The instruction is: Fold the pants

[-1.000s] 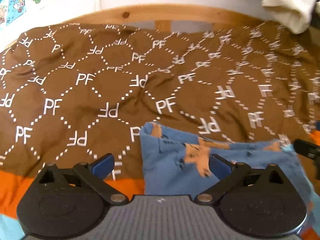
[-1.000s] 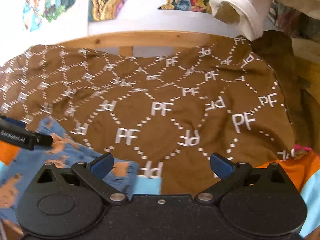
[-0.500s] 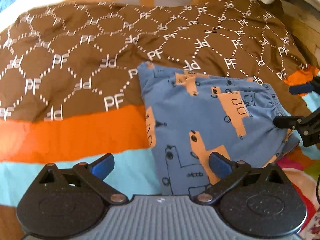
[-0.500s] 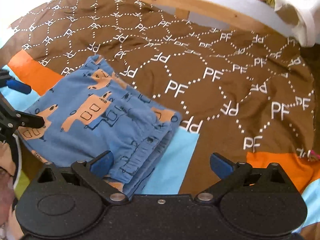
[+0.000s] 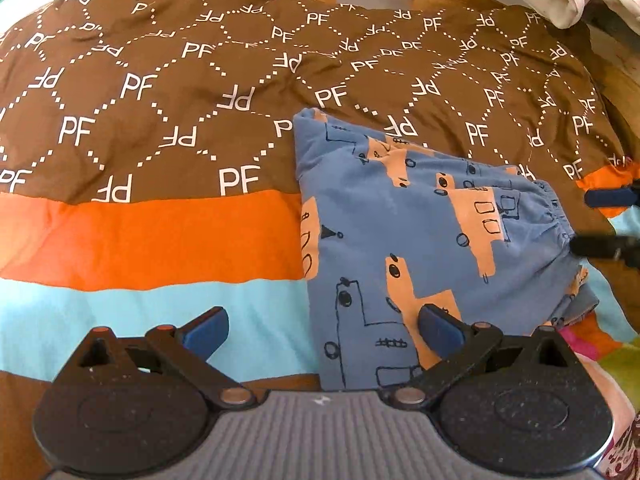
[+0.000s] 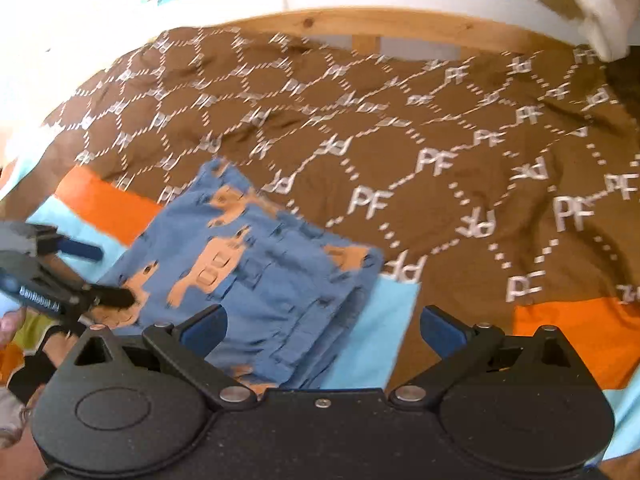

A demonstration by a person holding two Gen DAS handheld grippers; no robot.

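Pants, blue with orange prints, are seen folded on the brown "PF" bedspread, long axis running from near edge toward the headboard, elastic waistband turned rightward. Both left gripper and right gripper are held with fingers spread, gripping nothing.

Bright daylight, fisheye warping, right view blurred

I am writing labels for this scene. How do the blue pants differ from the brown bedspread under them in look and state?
The blue pants carry orange animal-like figures with dark line drawings; the brown bedspread carries white "PF" letters in dotted diamonds, with orange and light blue bands at its near edge. The pants are folded into a compact stack, layered edges showing in the right wrist view; the bedspread lies spread out and covers far more area. Both are soft printed fabric, slightly wrinkled.
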